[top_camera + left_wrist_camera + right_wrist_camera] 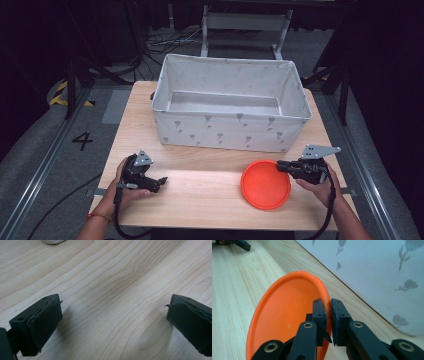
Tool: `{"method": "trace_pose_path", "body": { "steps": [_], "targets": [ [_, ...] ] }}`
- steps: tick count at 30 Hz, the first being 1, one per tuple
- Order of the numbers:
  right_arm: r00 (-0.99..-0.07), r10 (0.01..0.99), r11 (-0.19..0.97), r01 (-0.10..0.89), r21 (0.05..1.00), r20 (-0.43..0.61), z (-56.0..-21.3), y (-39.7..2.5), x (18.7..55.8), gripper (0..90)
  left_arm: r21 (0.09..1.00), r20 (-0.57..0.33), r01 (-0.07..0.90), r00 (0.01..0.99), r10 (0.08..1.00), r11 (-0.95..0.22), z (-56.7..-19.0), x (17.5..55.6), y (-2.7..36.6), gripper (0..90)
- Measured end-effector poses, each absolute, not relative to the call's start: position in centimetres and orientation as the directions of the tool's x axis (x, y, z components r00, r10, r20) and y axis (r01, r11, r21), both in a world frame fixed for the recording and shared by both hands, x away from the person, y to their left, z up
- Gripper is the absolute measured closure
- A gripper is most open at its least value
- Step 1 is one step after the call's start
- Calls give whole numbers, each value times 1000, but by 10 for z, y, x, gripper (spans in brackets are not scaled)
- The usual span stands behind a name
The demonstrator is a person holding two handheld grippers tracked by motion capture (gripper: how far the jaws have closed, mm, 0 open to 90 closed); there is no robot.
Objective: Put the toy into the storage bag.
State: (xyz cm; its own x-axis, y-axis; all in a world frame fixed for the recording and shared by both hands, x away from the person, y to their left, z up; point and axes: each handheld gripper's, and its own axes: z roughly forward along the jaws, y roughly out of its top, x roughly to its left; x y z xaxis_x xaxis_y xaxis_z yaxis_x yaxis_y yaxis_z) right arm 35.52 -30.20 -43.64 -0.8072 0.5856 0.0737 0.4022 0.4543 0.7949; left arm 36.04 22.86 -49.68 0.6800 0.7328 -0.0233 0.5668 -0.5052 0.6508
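Observation:
An orange plate (265,184) lies on the wooden table (200,195) at the front right. My right gripper (281,165) is shut on its right rim; in the right gripper view the two jaws pinch the orange plate (287,320) edge, with my right gripper (328,315) holding the rim between the pads. My left gripper (161,182) rests low at the front left, held by a hand, open. In the left gripper view my left gripper (113,315) has its jaws wide apart over bare wood with nothing between them.
A large white fabric bin (230,102) with a small grey print stands across the back of the table, its inside bare; its wall (374,270) rises close beside the plate. Cables and metal stands lie on the floor behind.

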Motion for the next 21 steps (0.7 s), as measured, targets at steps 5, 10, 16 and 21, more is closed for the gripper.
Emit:
{"method": "trace_pose_path", "body": {
  "steps": [5, 10, 16, 21],
  "targets": [
    [-819, 574, 474, 360, 803, 28, -426, -299, 348, 832, 651, -24, 568, 679, 734, -504, -497, 360, 229, 4],
    [-826, 564, 488, 335, 806, 2, -419, -297, 344, 833, 652, -23, 567, 679, 734, -504, -497, 360, 228, 5],
    [-835, 550, 502, 304, 810, -27, -412, -293, 340, 833, 652, -24, 568, 678, 735, -503, -497, 360, 228, 5],
    [-839, 539, 524, 260, 811, -79, -399, -290, 334, 834, 651, -24, 569, 677, 736, -502, -497, 360, 228, 5]
  ]
}}
